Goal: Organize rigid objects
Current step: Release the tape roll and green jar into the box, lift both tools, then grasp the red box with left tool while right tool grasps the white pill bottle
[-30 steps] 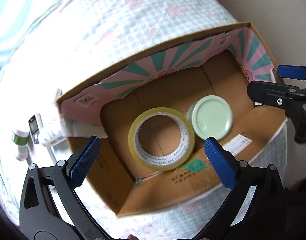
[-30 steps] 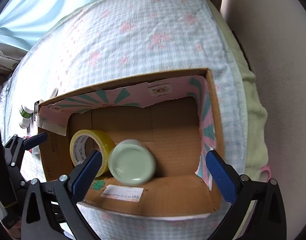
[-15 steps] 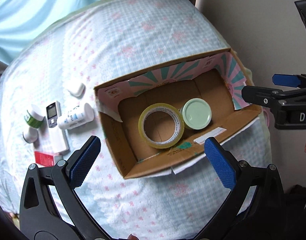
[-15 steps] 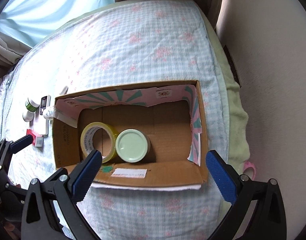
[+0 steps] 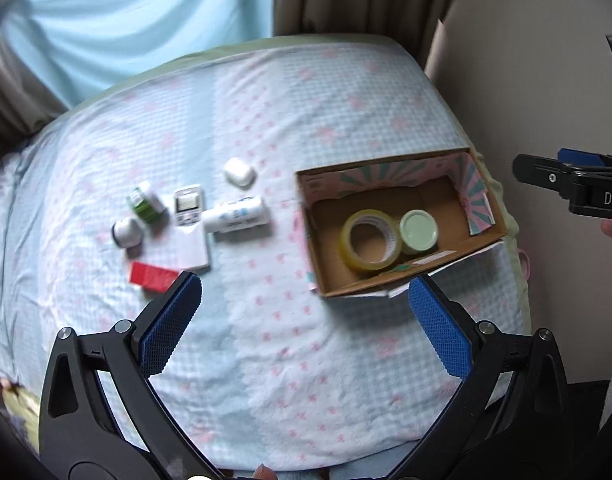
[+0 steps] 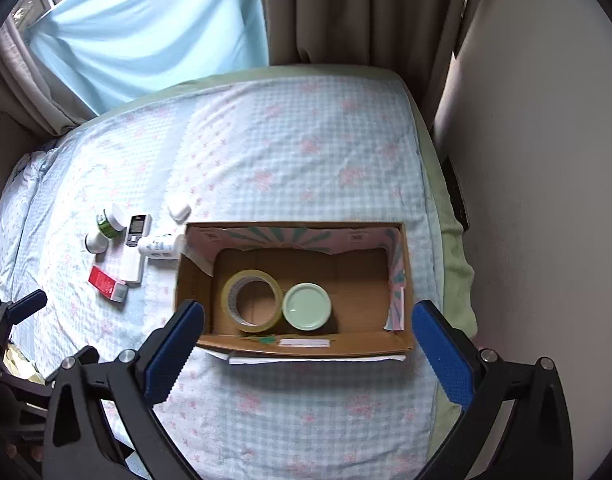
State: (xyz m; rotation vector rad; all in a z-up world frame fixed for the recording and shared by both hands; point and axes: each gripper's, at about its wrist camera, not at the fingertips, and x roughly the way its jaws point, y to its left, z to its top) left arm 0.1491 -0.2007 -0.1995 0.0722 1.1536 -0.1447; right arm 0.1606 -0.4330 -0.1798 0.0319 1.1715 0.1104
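We've pulled both grippers up and back from the cardboard box (image 6: 397,344): it fills far less of each view now. Our left gripper (image 5: 304,316) has swung left, so the remote (image 5: 190,222), white bottle (image 5: 238,214) and red box (image 5: 152,276) on the bed (image 5: 325,120) have come into view.

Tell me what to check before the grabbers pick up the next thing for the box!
1. Left gripper open with nothing in it: ok.
2. Right gripper open with nothing in it: ok.
3. Room left in the cardboard box: ok; the tape roll and the green lid sit toward one end, and the floor beside the lid is bare.
4. Things still waiting on the bed: ok; the white bottle, remote and red box lie outside the box.
5. White bottle free to grab: cannot tell; it lies very close to the remote.
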